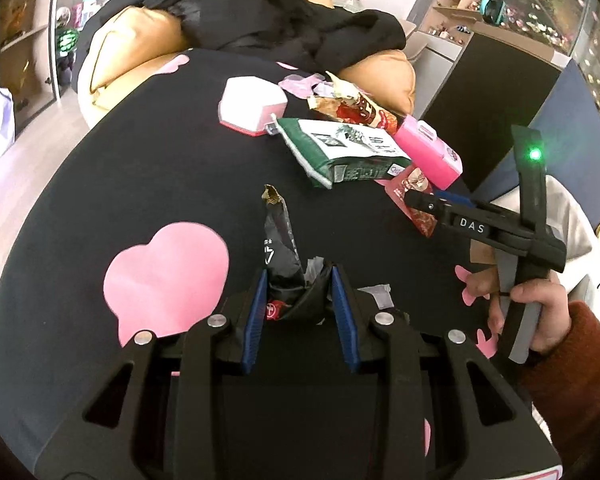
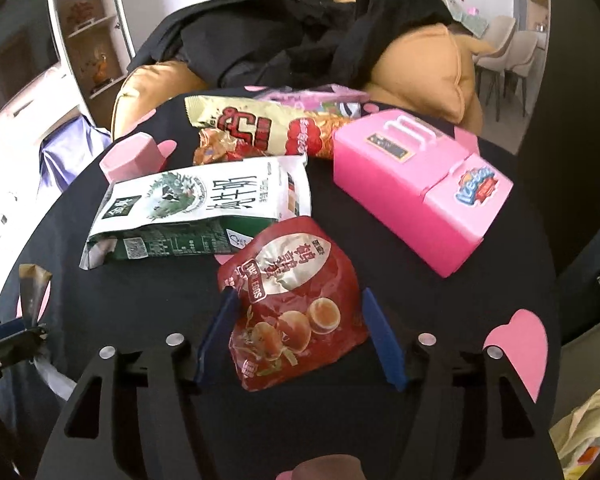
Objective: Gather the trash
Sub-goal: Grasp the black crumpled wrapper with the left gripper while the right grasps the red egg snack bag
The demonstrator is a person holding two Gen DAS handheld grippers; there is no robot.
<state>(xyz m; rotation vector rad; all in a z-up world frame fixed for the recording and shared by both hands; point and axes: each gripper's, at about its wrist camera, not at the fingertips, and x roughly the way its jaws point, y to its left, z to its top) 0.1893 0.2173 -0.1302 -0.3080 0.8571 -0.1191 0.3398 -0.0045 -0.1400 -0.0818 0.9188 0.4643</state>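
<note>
My left gripper (image 1: 300,276) is shut on a crumpled black wrapper (image 1: 280,240) that stands up from between its blue pads, over the black tablecloth (image 1: 100,184). A red egg-snack pouch (image 2: 296,300) lies flat on the cloth between the spread fingers of my right gripper (image 2: 298,294), which is open. In the left wrist view the right gripper (image 1: 428,200) reaches in from the right over that red pouch (image 1: 400,192), held by a hand in a rust-red sleeve. Behind it lie a green-and-white pouch (image 2: 204,208) and a red-and-gold snack bag (image 2: 260,128).
A pink toy box (image 2: 416,196) stands at the right and a pale pink hexagonal box (image 2: 128,156) at the back left. Pink paper hearts (image 1: 164,276) dot the cloth. An orange sofa with black garments (image 2: 300,28) rises behind the table. A pale plastic bag (image 2: 588,432) sits low right.
</note>
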